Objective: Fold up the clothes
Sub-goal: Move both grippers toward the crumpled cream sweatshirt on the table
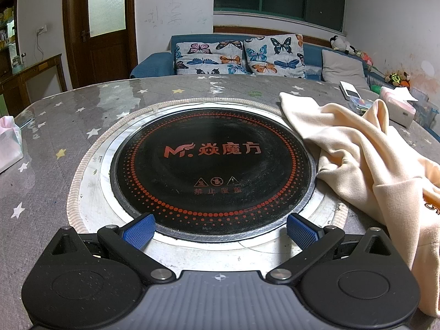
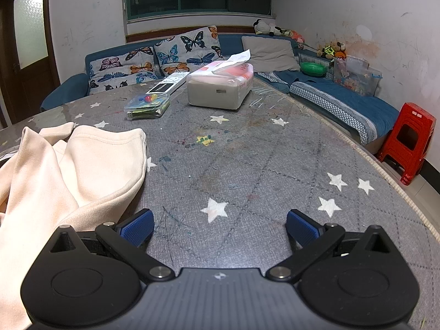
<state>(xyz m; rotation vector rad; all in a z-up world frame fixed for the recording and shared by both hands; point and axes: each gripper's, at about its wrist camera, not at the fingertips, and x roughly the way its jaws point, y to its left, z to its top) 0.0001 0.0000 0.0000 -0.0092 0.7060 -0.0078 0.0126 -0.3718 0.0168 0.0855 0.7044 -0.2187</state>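
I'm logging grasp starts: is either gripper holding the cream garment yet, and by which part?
Nothing is held. The left gripper and right gripper are both open; the cream garment lies loose on the table.

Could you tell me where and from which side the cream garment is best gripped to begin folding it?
I would take the cream garment at its stitched hem edge, which lies flat and exposed on the grey table cover. The open right gripper could probably come low from the right, where the cover is bare. The left side is bunched in loose folds, so its layers are harder to separate.
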